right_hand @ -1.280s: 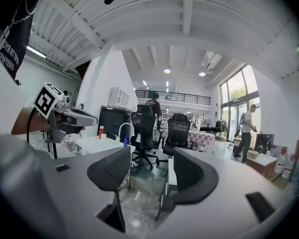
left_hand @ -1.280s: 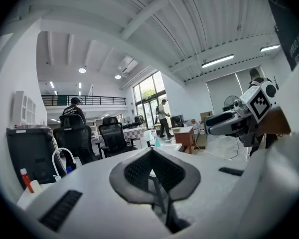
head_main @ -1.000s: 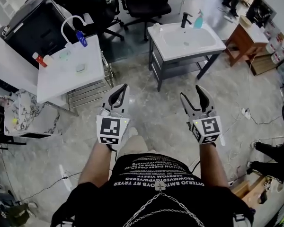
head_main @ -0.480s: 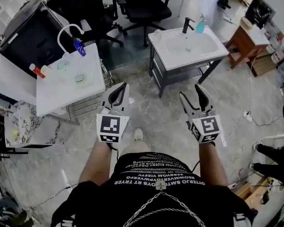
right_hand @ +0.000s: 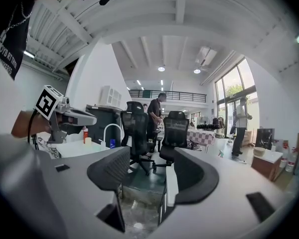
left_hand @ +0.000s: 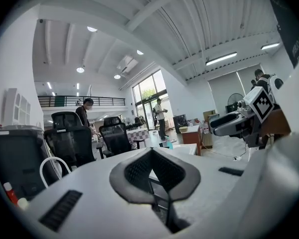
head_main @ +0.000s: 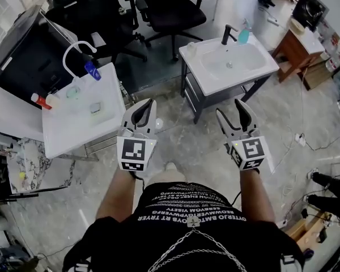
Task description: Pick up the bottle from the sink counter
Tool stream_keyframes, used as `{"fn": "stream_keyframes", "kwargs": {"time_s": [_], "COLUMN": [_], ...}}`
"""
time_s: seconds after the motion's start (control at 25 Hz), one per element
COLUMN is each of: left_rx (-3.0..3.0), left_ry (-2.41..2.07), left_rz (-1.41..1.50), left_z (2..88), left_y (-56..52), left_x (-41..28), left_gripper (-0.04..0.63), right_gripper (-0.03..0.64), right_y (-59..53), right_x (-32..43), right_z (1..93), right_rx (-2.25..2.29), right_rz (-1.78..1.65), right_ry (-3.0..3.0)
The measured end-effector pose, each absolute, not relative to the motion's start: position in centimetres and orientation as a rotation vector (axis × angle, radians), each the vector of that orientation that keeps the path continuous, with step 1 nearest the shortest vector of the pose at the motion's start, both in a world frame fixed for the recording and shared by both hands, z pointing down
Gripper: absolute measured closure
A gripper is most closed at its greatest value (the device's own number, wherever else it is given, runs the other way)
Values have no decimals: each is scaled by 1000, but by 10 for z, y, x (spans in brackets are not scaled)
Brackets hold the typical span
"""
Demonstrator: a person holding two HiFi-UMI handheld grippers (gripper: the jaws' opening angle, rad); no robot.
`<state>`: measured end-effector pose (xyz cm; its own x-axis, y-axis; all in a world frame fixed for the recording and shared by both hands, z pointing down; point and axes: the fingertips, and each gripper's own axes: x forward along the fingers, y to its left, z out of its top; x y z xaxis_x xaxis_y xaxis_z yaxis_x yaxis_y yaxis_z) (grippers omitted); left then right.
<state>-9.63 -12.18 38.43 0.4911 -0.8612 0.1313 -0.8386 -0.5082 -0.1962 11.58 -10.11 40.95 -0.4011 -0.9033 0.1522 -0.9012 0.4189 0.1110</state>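
A teal bottle (head_main: 244, 34) stands at the back of the white sink counter (head_main: 255, 67), beside its black tap (head_main: 227, 33). It also shows small and far off as the bottle (left_hand: 169, 144) in the left gripper view and the bottle (right_hand: 220, 153) in the right gripper view. My left gripper (head_main: 143, 109) is held over the floor with its jaws shut and empty; the left gripper (left_hand: 150, 153) has its tips meeting. My right gripper (head_main: 236, 110) stands open and empty well short of the counter, and floor shows in the gap of the right gripper (right_hand: 150, 158).
A second white sink table (head_main: 68, 129) with a curved white tap (head_main: 73, 50) and a red bottle (head_main: 38, 100) stands at the left. Black office chairs (head_main: 170, 10) are behind the counter. A wooden table (head_main: 300, 41) is at the right. Cables (head_main: 294, 137) lie on the floor.
The person and both grippers have moved forward over the floor toward the sink counter, which now looks larger. The left table has slid lower in the view. Neither gripper's jaws have changed.
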Motion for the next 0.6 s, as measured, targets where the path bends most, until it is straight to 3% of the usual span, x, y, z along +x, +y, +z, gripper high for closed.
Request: {"fn": "stream_keyframes", "kwargs": {"time_s": [0.6], "left_rx": [-2667], "left_ry": [1437], "left_rz": [-326], "left_z": [398], "left_y": [-249], "left_x": [-131], "left_gripper": [591], "right_gripper": [362], "right_y": [-220], "right_x": [80], "right_z": [409], "right_rx": [1665], "right_rz": [-31], "right_ry": [-2449]}}
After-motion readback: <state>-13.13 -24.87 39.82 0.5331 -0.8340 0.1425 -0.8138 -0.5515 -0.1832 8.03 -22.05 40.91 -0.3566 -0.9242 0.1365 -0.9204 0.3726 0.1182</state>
